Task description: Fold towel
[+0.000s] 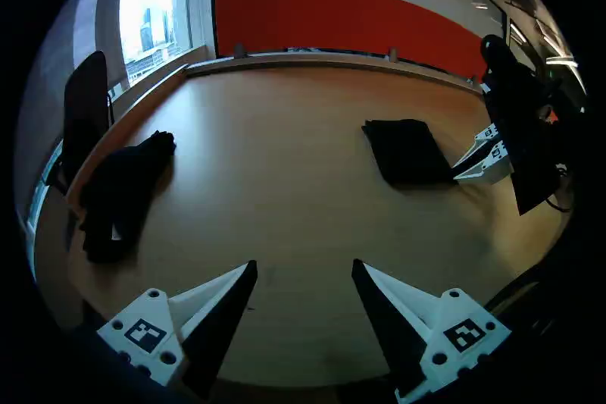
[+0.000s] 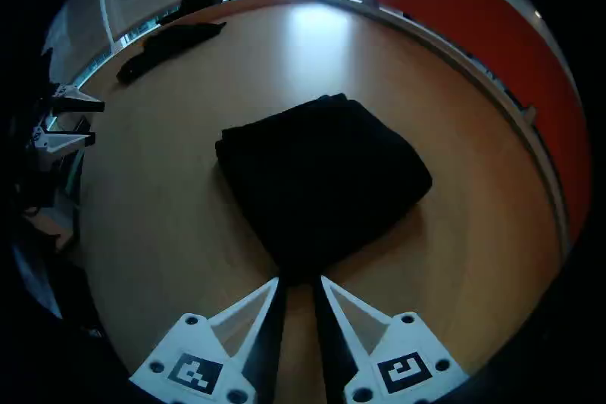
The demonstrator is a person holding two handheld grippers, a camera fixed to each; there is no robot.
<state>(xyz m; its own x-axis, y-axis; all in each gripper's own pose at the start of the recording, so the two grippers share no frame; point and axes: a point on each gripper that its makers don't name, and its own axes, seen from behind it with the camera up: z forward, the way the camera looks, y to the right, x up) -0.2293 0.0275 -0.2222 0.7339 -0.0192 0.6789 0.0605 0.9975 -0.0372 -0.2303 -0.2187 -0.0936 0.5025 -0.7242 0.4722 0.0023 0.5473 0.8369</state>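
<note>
- two claws: left gripper (image 1: 303,271) gapes wide over the table (image 1: 288,176); right gripper (image 2: 301,281) narrow at the near corner of the folded towel (image 2: 326,176), grip unclear.
- risk: dragging that corner could pull the layers open.

towel (image 2: 322,176) | black | folded into thick rectangle | flat, mid-surface of wooden table (image 2: 174,252)

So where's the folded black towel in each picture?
Left gripper view: the folded towel lies right of the middle, farther off.
Right gripper view: the folded towel lies in the middle, close up.
Shared landmark: the red wall panel, along the top in the left gripper view, down the right side in the right gripper view.
</note>
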